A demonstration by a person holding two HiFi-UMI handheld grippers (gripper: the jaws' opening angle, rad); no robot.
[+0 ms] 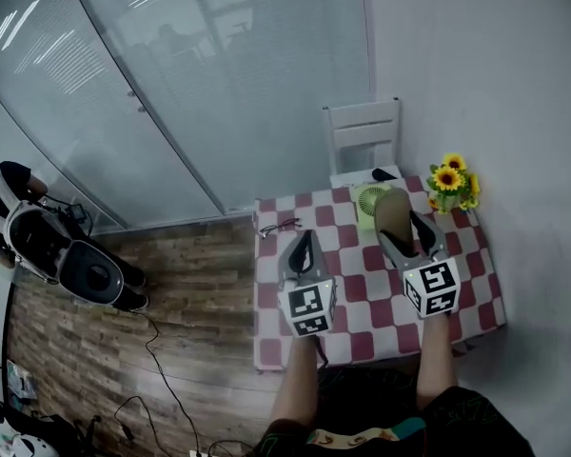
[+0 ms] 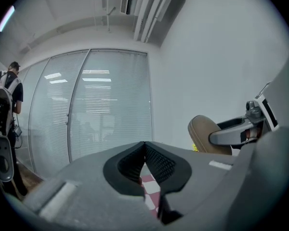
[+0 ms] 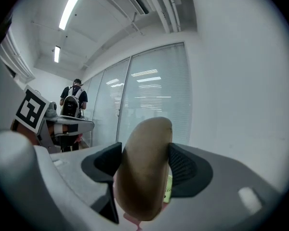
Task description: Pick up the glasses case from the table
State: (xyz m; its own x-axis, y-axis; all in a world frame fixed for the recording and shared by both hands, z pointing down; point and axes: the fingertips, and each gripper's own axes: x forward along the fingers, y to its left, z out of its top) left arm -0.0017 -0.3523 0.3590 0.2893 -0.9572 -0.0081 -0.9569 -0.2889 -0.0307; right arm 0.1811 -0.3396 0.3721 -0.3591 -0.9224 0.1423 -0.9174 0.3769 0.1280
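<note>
The glasses case (image 1: 392,213) is a tan oval shell, held above the checkered table (image 1: 362,327). My right gripper (image 1: 403,236) is shut on it. In the right gripper view the case (image 3: 143,177) stands on end between the two black pads and fills the gap. My left gripper (image 1: 303,243) hovers over the table's left half, level with the right one. Its black fingertips (image 2: 135,159) meet with nothing between them. From the left gripper view, the case (image 2: 203,133) and the right gripper's grey jaw show at the right.
On the red-and-white cloth lie a pair of dark eyeglasses (image 1: 279,226) near the far left corner, a small green fan (image 1: 368,205) and a pot of sunflowers (image 1: 450,185). A white chair (image 1: 364,135) stands behind the table. A person (image 1: 9,198) stands far left; cables cross the wooden floor.
</note>
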